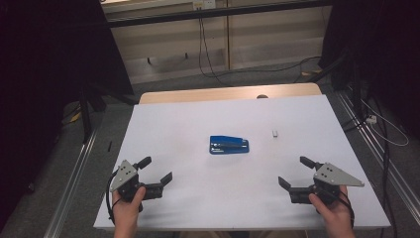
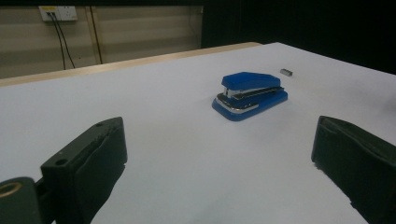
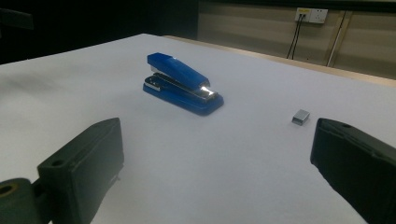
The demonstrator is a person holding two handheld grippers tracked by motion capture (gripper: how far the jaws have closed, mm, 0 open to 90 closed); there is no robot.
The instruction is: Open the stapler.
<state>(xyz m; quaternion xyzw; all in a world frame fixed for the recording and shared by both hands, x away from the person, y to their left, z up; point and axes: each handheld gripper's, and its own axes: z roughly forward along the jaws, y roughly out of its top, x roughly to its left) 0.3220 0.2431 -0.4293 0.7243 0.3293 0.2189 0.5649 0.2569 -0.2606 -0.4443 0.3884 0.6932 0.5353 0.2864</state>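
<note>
A blue stapler (image 1: 229, 145) lies closed in the middle of the white table (image 1: 198, 114); it also appears as the stapler (image 2: 250, 94) ahead of the left jaws and the stapler (image 3: 182, 83) ahead of the right jaws. A small grey strip of staples (image 1: 275, 133) lies to its right, seen again as the staples (image 2: 286, 72) and the staples (image 3: 300, 117). My left gripper (image 1: 156, 170) rests near the front left, open and empty. My right gripper (image 1: 294, 171) sits near the front right, open with nothing between its jaws.
The table's wooden far edge (image 1: 228, 93) shows behind the white sheet. Cables (image 1: 208, 54) hang on the wall and trail on the floor beyond. Metal rails (image 1: 74, 173) run along both sides of the table.
</note>
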